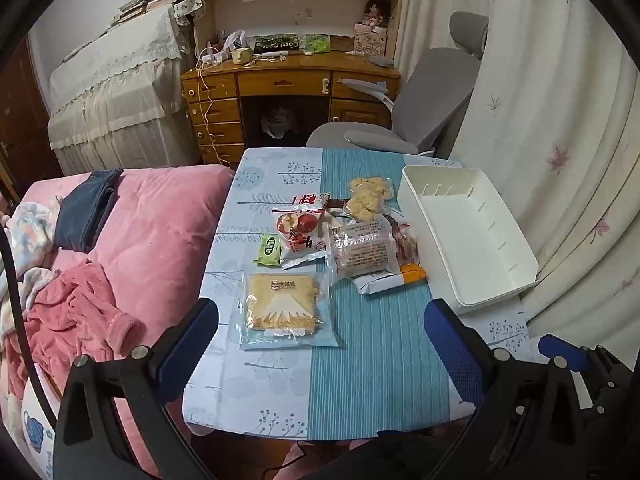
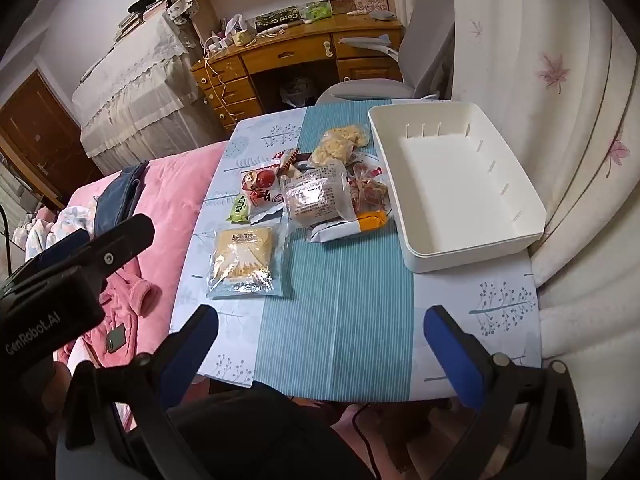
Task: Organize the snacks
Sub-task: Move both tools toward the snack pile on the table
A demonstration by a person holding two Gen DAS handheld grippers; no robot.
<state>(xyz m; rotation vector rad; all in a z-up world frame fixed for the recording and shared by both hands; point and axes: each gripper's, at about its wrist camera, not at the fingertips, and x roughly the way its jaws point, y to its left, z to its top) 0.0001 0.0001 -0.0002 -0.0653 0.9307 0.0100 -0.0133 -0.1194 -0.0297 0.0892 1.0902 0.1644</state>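
Fingers spread wide on both grippers, nothing held, snacks lying ahead on the table.

Left gripper (image 1: pixel 320 340) hangs with its blue-padded jaws fully apart and empty, and the flat clear-wrapped square toast packet (image 1: pixel 285 309) lies straight ahead between the finger lines, just beyond the tips, flat on the blue patterned tablecloth (image 1: pixel 368 360). Right gripper (image 2: pixel 320 344) is equally wide and empty; for it the same packet (image 2: pixel 244 261) sits forward and to the left, farther off. Beyond lies the heap of mixed wrapped snacks (image 1: pixel 344 236), and forward-right the empty white rectangular plastic bin (image 1: pixel 472 240), its long axis running away from the fingers. Judged so, the left is better placed for the toast.
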